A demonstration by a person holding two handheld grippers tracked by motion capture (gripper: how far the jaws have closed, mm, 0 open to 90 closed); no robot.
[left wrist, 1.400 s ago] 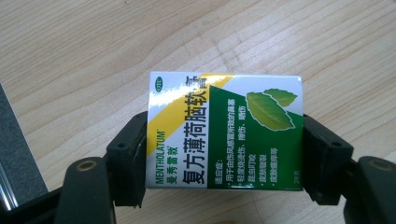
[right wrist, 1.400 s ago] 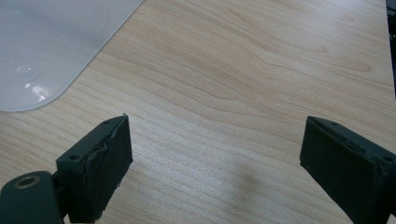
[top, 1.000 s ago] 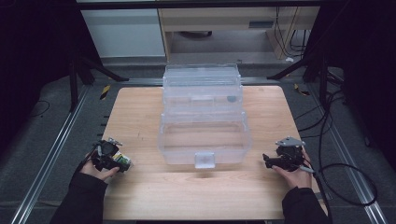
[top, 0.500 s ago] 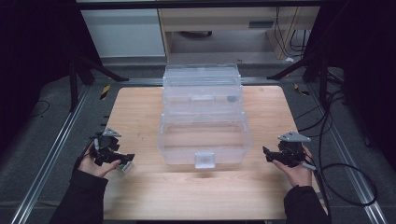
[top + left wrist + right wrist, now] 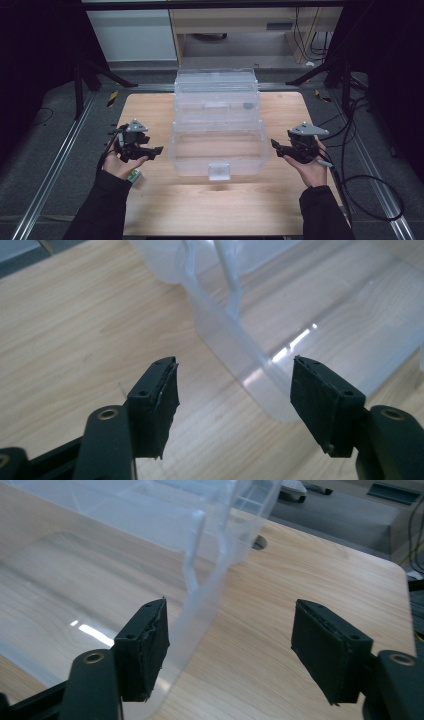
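From above, a clear plastic box (image 5: 218, 142) sits mid-table, the left gripper (image 5: 151, 150) and right gripper (image 5: 276, 146) flanking it, just beside its ends. Along the left gripper (image 5: 235, 390), the fingers (image 5: 157, 402) spread wide, empty, the box's wall (image 5: 250, 360) beyond them. Along the right gripper (image 5: 230, 640), fingers (image 5: 145, 645) wide too, gripping nothing, box edge between them.

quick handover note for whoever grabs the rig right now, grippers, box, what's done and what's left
Left gripper: open, holding nothing, at the left side of the clear plastic box.
Right gripper: open, holding nothing, at the box's right side; its fingers straddle the wall there.
Box: mid-table, lid tipped back.
Done: both grippers brought to the box.
Left: probably grip both sides.
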